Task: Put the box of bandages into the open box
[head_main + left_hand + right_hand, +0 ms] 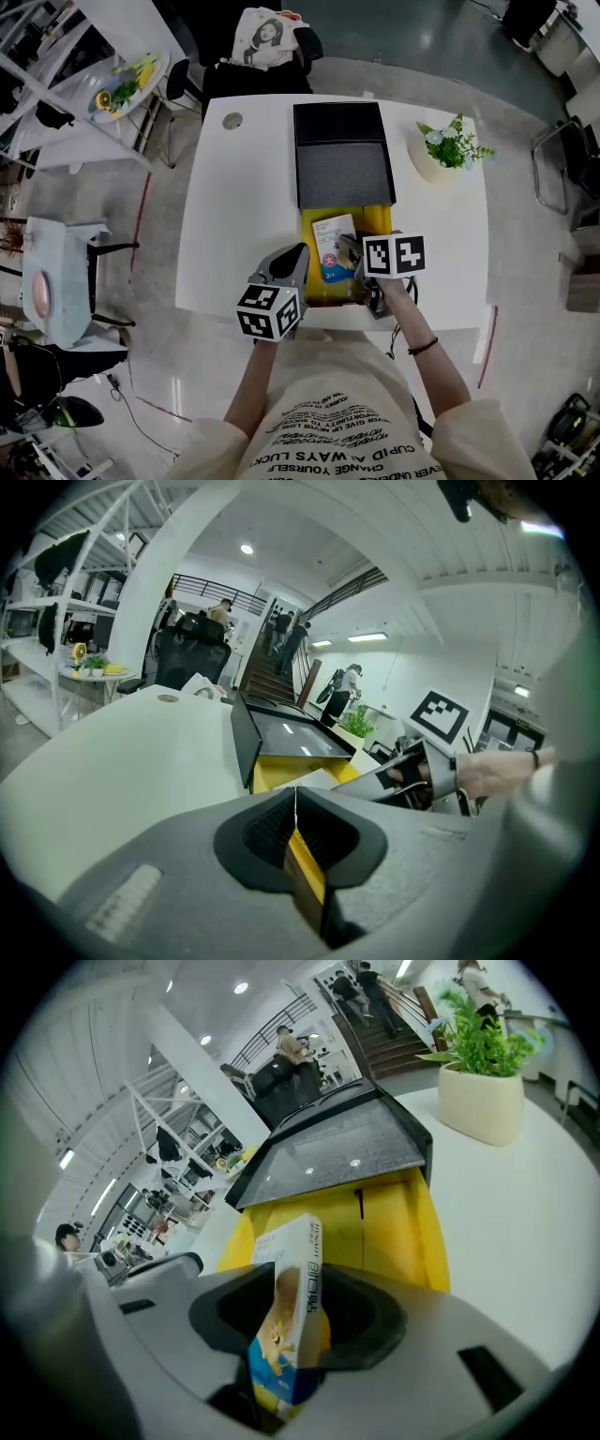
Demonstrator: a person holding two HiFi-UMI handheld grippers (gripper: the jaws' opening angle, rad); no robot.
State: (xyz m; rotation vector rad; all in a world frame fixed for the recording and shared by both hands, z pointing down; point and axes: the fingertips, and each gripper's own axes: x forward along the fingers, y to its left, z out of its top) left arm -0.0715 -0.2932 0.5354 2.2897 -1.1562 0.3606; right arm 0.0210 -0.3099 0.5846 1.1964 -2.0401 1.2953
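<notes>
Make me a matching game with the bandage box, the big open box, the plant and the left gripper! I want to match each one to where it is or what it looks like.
Things:
1. box of bandages
2. open box
3. potted plant
4. left gripper

Descriptions:
A. in a cream pot on the far right part of the white table
B. jaws closed on a thin yellow wall of the open box
C. yellow inside, dark lid laid back
D. between the jaws of the right gripper

Pairs: 1-D, 2-C, 3-A, 4-B
</notes>
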